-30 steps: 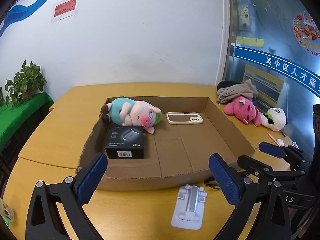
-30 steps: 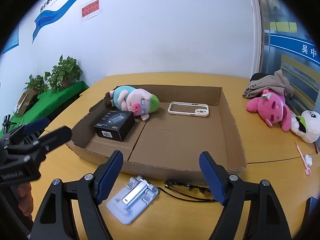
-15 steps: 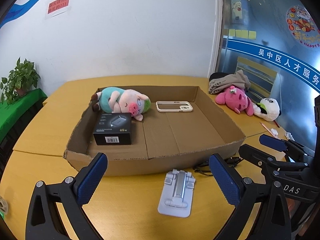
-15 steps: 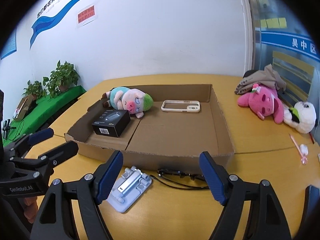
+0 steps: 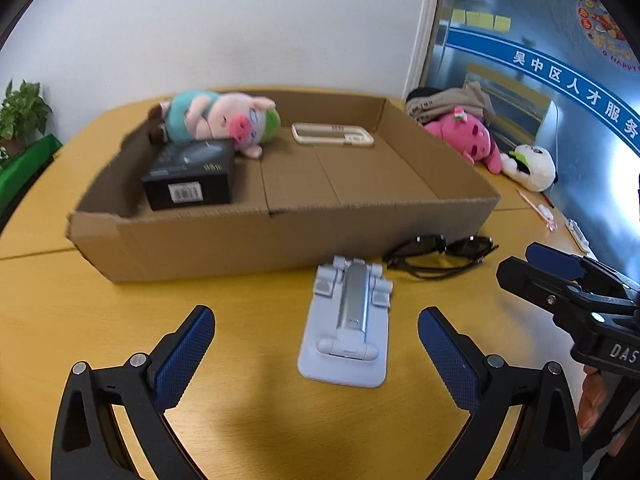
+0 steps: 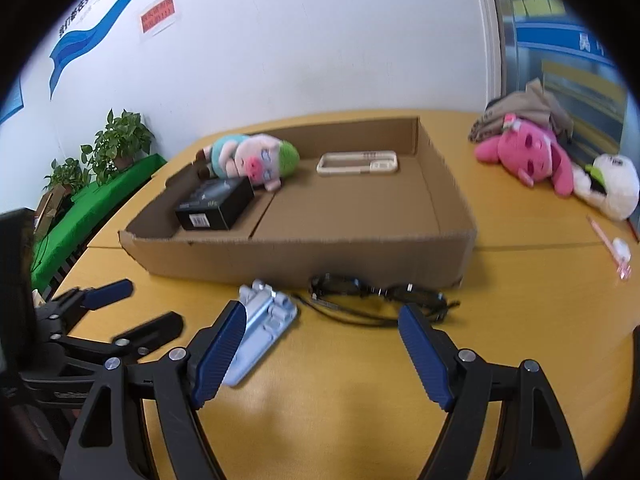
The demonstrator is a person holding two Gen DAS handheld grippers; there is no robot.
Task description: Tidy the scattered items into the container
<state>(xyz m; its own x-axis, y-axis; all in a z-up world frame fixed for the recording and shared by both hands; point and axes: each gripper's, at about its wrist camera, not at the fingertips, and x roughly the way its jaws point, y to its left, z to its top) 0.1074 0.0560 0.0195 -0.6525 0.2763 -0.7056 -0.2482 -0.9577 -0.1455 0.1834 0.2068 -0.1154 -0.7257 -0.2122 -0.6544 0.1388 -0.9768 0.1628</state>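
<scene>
While both cameras look across the yellow counter (image 5: 248,400) at the shallow cardboard box (image 5: 280,236), each shows something the other lacks. From the left wrist, the left hand-held gripper (image 5: 316,344) stands released, its blue pads apart with the grey phone stand (image 5: 346,328) lying flat between them at twelve o'clock, untouched. The right hand-held gripper (image 5: 560,276) enters that view at three o'clock, and fingertips of a hand (image 5: 590,396) show below it. From the right wrist, the right hand-held gripper (image 6: 322,346) is also released, and the black sunglasses (image 6: 376,296) lie just ahead of its pads, against the box's near wall; the stand (image 6: 260,328) sits at its ten o'clock. Only this view shows the potted plants (image 6: 116,144) on a green ledge. Inside the box lie a pig toy (image 5: 216,118), a black carton (image 5: 192,176) and a phone case (image 5: 332,134). At two o'clock, outside the box, rest a pink toy (image 6: 528,156) and a white toy (image 6: 612,184).
</scene>
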